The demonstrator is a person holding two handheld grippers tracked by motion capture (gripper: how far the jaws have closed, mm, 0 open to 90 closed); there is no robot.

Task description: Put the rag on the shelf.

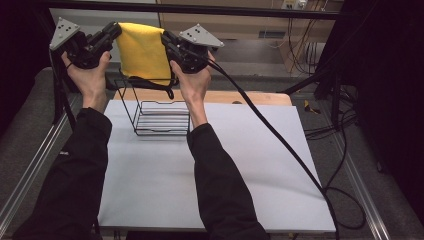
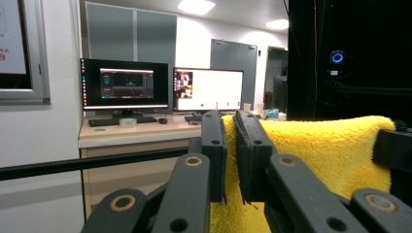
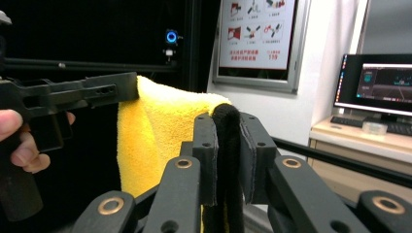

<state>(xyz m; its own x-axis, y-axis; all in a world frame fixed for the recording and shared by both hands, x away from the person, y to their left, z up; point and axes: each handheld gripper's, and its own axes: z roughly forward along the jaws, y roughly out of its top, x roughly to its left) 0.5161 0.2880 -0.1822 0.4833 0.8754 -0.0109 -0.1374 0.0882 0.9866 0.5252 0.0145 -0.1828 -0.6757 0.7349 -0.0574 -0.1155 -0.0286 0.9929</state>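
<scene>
- High view: my forearms reach over the white table (image 1: 150, 190) to the wire basket (image 1: 155, 117), which stands at its far edge.
- Above the basket I hold the yellow towel (image 1: 142, 50) stretched between both grippers, well clear of the table.
- My left gripper (image 1: 114, 31) is clamped on one top corner, my right gripper (image 1: 166, 40) on the other, over its black edging (image 3: 224, 145).
- The towel looks soft, light and floppy; I judge corner grips best, since it sags in the middle.
</scene>
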